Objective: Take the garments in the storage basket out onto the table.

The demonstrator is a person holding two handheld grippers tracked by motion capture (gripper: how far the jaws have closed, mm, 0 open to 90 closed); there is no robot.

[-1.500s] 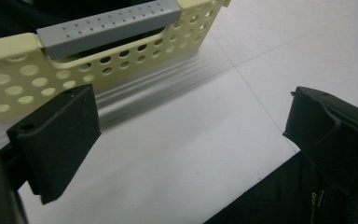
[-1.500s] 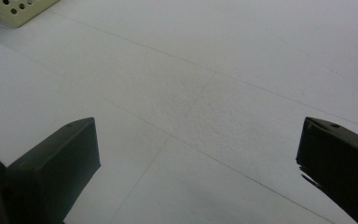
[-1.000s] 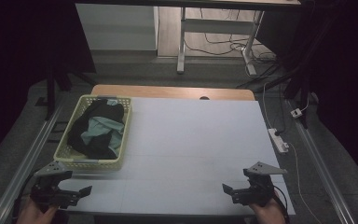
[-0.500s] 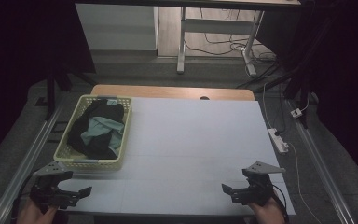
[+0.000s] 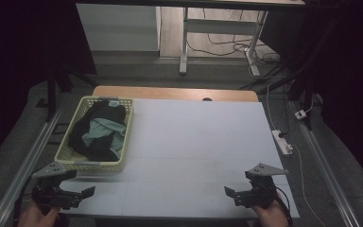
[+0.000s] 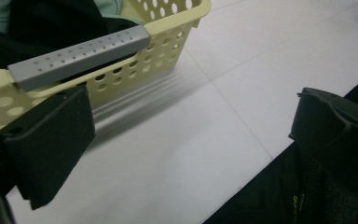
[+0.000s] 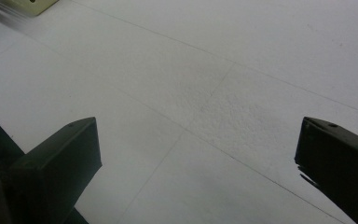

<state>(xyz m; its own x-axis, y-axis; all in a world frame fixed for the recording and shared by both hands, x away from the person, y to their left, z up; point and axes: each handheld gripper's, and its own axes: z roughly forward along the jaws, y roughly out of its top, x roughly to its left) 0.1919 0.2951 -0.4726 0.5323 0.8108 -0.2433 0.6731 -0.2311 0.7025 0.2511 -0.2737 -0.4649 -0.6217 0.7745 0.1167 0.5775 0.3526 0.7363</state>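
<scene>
A pale yellow perforated basket stands on the left of the white table, holding dark and teal clothes. My left gripper rests open near the table's front left corner, just in front of the basket. In the left gripper view the basket with its grey handle is close ahead, and the jaws stand wide apart with nothing between them. My right gripper is open near the front right corner, over bare table, jaws empty.
A white power strip with its cable lies off the table's right edge. A wooden strip runs along the table's far edge. Metal rails flank both sides. Desk legs and cables stand on the floor beyond.
</scene>
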